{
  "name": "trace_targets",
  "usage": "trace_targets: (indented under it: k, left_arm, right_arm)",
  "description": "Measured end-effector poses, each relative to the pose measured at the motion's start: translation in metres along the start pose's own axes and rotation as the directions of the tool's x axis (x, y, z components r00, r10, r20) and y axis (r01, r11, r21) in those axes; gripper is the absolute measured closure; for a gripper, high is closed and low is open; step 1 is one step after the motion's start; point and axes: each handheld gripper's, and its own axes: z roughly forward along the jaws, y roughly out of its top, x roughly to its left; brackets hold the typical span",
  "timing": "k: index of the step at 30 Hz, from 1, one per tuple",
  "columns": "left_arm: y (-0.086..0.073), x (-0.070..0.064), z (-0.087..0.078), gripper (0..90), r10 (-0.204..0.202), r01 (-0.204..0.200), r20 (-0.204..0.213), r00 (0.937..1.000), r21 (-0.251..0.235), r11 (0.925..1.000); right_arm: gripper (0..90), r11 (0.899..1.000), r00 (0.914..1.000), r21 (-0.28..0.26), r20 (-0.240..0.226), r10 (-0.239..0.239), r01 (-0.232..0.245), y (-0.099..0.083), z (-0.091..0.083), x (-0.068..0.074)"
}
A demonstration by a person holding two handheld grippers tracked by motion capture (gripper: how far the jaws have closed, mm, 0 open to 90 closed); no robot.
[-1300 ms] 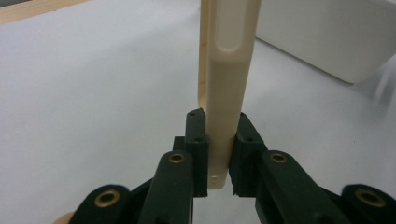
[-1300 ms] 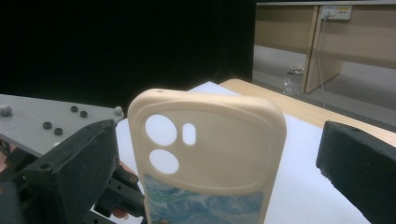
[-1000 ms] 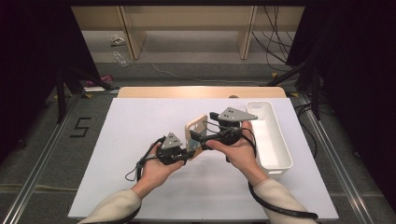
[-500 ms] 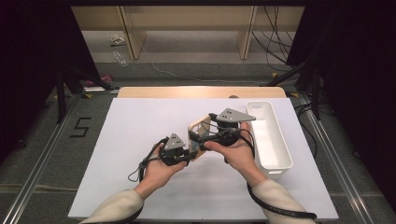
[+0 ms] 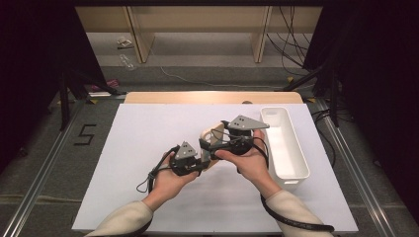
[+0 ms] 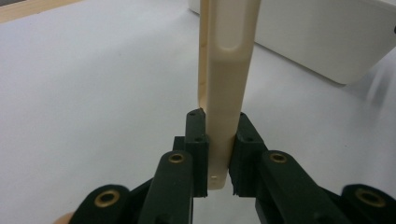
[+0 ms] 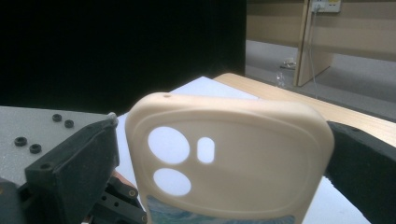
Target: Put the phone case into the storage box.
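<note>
A beige phone case [image 5: 209,139] with camera cut-outs is held upright above the white table sheet [image 5: 143,133], between both hands. In the left gripper view the case [image 6: 229,70] stands edge-on, and my left gripper [image 6: 218,156] is shut on its lower edge. In the right gripper view the back of the case [image 7: 243,154] faces the camera; my right gripper [image 7: 224,128] spans its width, one jaw against each side. From above, the left gripper [image 5: 203,159] sits just below and left of the right gripper [image 5: 215,144].
A long white bin [image 5: 285,143] lies along the right side of the table, close to the right hand; it shows behind the case as a white bin [image 6: 327,32]. The wooden table edge [image 5: 212,97] runs along the back. Cables trail from both grippers.
Both hands with the case have drifted slightly left and toward each other. The grip on the case looks unchanged.
</note>
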Motion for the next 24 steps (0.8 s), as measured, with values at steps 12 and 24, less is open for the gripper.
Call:
trace_targets:
  k: [12,24]
  left_arm:
    - [0.0002,-0.0015,0.0013,79.4,0.003,-0.003,-0.001,1.0000,-0.003,1.0000]
    - [0.0000,-0.0019,0.0014,79.4,0.001,-0.001,0.000,1.0000,-0.003,1.0000]
  right_arm:
    - [0.9,1.000,0.9999,0.003,0.008,0.005,-0.005,-0.0015,0.0012,0.0005]
    - [10.5,1.000,0.9991,-0.011,0.035,0.022,-0.022,-0.0032,0.0006,0.0012]
